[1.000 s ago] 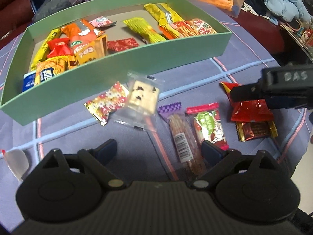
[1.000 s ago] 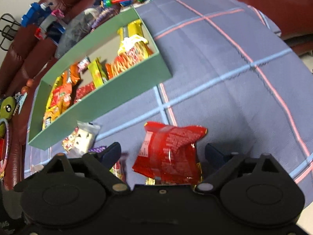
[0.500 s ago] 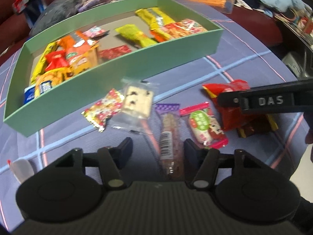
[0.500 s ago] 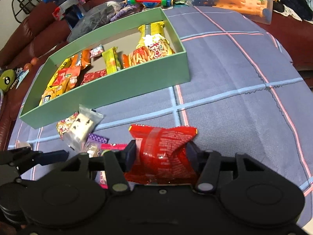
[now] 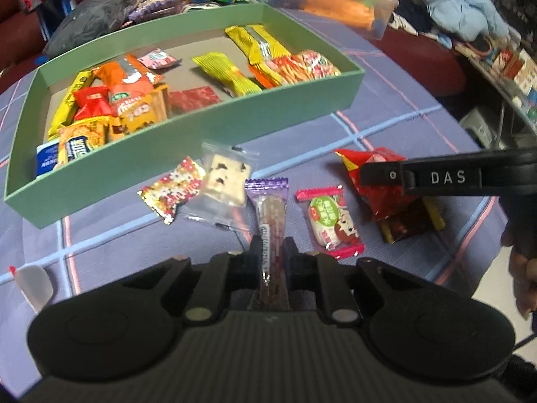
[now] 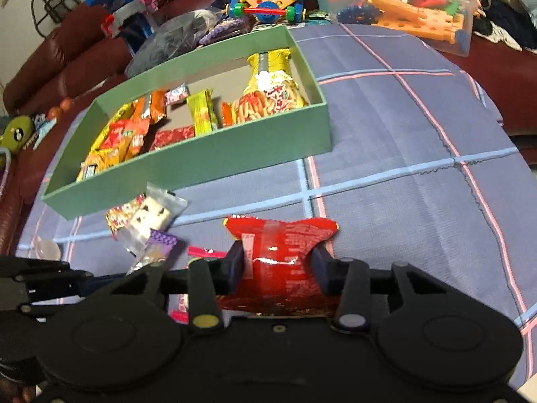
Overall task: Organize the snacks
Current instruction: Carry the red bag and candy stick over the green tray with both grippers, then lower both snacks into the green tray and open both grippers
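Snacks are gripped: our left gripper [image 5: 271, 252] has just closed on the purple-ended stick [image 5: 270, 215], lengthwise toward the green box [image 5: 188, 141]; our right gripper [image 6: 276, 262] has been closing on the red packet [image 6: 282, 252].

The left claw [image 5: 272, 255] hides the purple-topped stick snack's [image 5: 270, 215] lower end; toy bin [image 5: 335, 0] blurred.
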A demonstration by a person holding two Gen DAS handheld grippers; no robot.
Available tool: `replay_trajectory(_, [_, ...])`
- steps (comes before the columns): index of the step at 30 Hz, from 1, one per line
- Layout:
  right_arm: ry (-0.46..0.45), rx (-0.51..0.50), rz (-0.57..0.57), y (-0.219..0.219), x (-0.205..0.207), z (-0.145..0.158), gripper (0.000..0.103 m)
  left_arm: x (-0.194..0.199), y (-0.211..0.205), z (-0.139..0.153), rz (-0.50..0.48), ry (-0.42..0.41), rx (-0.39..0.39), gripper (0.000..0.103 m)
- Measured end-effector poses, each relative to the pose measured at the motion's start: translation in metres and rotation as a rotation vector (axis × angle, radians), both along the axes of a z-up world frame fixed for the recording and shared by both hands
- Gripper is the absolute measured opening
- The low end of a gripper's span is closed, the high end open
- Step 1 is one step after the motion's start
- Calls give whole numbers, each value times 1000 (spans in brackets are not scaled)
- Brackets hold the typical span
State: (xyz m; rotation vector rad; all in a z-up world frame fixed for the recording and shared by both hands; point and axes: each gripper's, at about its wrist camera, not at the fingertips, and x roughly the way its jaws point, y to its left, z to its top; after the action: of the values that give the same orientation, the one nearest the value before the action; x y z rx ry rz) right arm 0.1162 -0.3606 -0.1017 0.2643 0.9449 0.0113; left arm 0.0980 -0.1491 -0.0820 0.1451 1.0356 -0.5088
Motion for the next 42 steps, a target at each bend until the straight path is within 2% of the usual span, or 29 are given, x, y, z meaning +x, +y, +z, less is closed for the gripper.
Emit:
replay_trajectory(5, [-19,31,-7,-4,-2,11,41,2,14,21,27,-22,-54,12])
replay_trajectory(10, [-65,71,-13,-7,10,32,41,24,27,48,74,-69,-109,12])
replay_trajectory(16, [-131,99,-2,-7,49,58,41,73,34,72,124,-138,-122,12])
replay_trajectory(19, [-159,93,14,-4,77,67,41,108,34,77,147,-142,-129,12])
replay_trajectory(27, [-172,112,34,-3,161,71,41,190,21,67,168,-128,-116,12])
replay_trajectory(39, [-139,123,55,3,235,47,41,255,-2,35,176,-85,-91,13])
replay_trajectory(40, [-139,124,57,4,238,46,41,260,-4,32,181,-83,-86,13])
replay_trajectory(42, [-141,131,65,6,248,43,44,267,-6,29,196,-91,-77,25])
